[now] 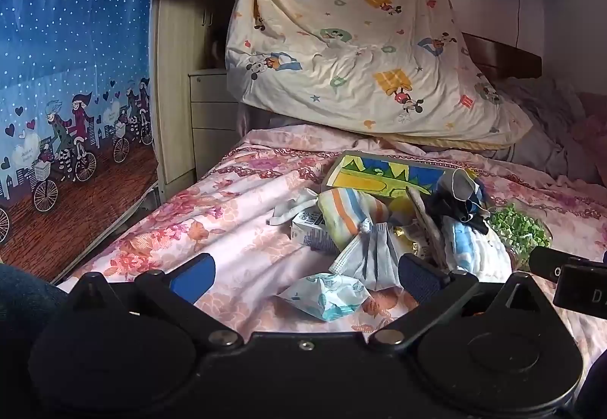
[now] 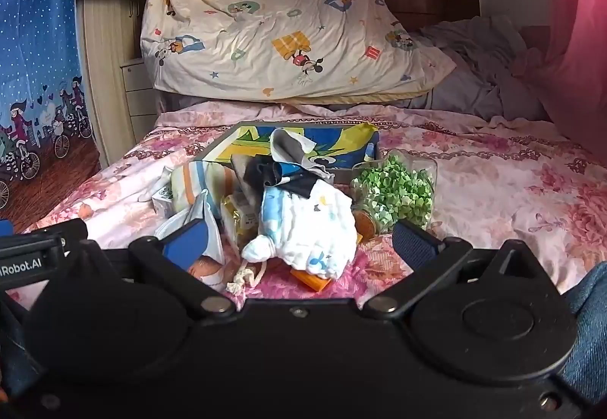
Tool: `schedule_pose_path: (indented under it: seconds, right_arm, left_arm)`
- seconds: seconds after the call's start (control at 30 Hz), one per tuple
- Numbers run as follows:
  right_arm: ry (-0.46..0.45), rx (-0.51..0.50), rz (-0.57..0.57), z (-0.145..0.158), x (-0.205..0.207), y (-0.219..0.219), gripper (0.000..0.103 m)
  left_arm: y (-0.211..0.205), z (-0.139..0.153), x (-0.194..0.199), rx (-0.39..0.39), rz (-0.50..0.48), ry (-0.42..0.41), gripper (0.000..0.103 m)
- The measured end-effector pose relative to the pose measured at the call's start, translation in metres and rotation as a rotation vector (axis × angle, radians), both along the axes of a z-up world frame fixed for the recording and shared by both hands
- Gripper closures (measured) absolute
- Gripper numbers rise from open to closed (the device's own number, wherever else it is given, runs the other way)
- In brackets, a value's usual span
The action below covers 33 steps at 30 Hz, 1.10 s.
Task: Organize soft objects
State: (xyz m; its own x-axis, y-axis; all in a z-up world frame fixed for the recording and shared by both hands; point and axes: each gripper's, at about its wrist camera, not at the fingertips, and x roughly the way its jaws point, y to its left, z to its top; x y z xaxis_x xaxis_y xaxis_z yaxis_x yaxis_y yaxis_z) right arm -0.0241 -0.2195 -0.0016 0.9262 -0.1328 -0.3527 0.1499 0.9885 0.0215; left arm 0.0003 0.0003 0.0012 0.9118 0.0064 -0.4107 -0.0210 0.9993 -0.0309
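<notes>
A heap of soft things lies on the pink floral bed sheet [image 1: 212, 214]. In it are a striped cloth [image 1: 349, 214], a face mask [image 1: 364, 256], a tissue pack [image 1: 326, 295], dark cloths [image 1: 455, 206] and a white printed cloth [image 2: 315, 222]. Behind the heap sits a colourful box [image 2: 303, 142]. My left gripper [image 1: 305, 278] is open, with the tissue pack and mask lying between and just beyond its fingers, untouched. My right gripper [image 2: 301, 240] is open too, low in front of the white cloth, with nothing held.
A clear jar of green paper stars [image 2: 394, 187] stands right of the heap, and a small carton [image 1: 307, 233] and a yellow packet [image 2: 239, 218] lie in it. A cartoon-print quilt [image 1: 341, 40] hangs behind. A drawer cabinet [image 1: 212, 115] and a blue curtain [image 1: 68, 58] are left; grey bedding [image 2: 478, 66] is far right.
</notes>
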Motion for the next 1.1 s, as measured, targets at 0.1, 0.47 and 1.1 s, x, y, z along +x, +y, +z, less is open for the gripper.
schedule_pose_path:
  seconds: [0.1, 0.47, 1.1]
  right_arm:
    - [0.003, 0.001, -0.001, -0.0003, 0.0006, 0.0002, 0.001]
    - [0.007, 0.005, -0.003, -0.0006, 0.0014, 0.0002, 0.001]
    - [0.007, 0.002, -0.001, -0.0015, 0.0006, 0.0011, 0.001]
  left_arm:
    - [-0.0002, 0.0, 0.0001, 0.001, 0.0, 0.0, 0.001]
    - [0.0025, 0.0019, -0.0022, 0.002, -0.003, 0.003, 0.001]
    - [0.0022, 0.002, -0.0017, 0.003, -0.004, 0.004, 0.001]
